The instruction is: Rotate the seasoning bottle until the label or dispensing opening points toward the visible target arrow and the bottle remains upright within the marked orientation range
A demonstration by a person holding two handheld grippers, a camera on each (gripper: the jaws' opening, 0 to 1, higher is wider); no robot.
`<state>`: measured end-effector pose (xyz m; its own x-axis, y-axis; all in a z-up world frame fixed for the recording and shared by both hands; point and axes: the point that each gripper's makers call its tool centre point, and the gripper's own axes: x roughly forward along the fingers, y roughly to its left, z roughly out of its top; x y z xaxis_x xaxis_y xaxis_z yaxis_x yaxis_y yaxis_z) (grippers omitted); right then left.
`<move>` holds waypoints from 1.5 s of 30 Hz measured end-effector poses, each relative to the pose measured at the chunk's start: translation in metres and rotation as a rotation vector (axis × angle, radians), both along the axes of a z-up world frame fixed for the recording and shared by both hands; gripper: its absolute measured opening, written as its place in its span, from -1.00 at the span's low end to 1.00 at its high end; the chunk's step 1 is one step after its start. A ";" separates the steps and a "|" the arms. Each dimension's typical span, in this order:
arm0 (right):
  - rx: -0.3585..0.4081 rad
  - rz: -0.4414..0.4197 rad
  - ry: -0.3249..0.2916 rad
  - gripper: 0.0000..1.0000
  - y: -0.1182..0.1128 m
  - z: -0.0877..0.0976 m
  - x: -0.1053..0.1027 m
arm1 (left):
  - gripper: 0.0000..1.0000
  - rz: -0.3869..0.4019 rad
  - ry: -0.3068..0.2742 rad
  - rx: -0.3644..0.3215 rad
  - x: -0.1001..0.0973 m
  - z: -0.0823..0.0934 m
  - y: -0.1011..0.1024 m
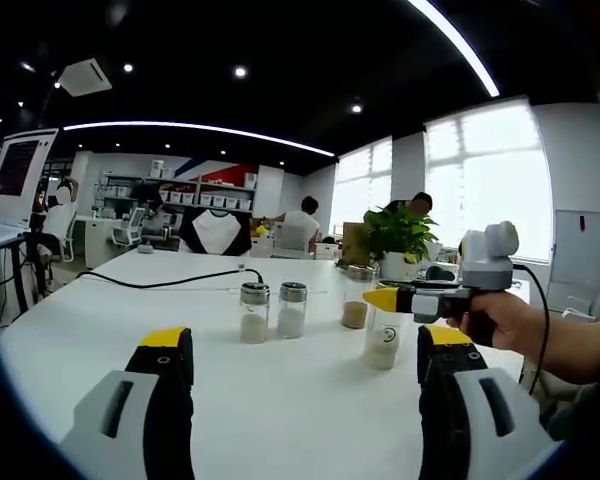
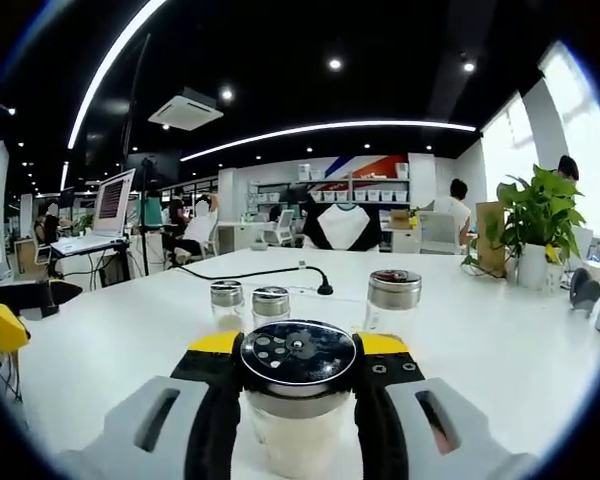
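Observation:
My right gripper [image 2: 300, 350] is shut on a clear seasoning bottle [image 2: 298, 400] with pale powder inside, clamped just under its black perforated lid [image 2: 298, 352]; the bottle stands upright. In the left gripper view that same bottle [image 1: 383, 345] rests on the white table [image 1: 130, 300], with the right gripper [image 1: 388, 300] coming in from the right, held by a hand [image 1: 500, 320]. My left gripper [image 1: 305, 345] is open, its jaws wide apart, nothing between them, and it is well short of the bottles.
Two small metal-lidded shakers [image 1: 254, 312] [image 1: 292, 308] and a jar of brownish powder [image 1: 355, 300] stand mid-table. A black cable [image 2: 270, 272] lies behind them. A potted plant [image 2: 540, 215] is at the right, a monitor [image 2: 115, 200] at the left. People sit far back.

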<state>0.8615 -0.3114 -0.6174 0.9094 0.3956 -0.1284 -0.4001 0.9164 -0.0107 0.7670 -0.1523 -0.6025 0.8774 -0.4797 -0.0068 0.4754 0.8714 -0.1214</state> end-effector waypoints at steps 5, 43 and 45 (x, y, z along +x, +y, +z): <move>0.005 0.046 0.004 -0.17 0.002 0.000 0.000 | 0.96 -0.003 0.001 0.002 -0.001 0.000 -0.001; 0.063 0.442 0.009 -0.16 0.024 -0.001 -0.008 | 0.95 -0.002 -0.002 0.015 -0.002 0.002 -0.003; 0.063 0.458 0.012 -0.16 0.025 -0.001 -0.008 | 0.95 -0.001 -0.003 0.015 -0.001 0.002 -0.002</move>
<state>0.8531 -0.2866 -0.6187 0.6380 0.7634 -0.1004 -0.7635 0.6442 0.0462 0.7655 -0.1544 -0.6000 0.8770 -0.4804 -0.0110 0.4767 0.8726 -0.1067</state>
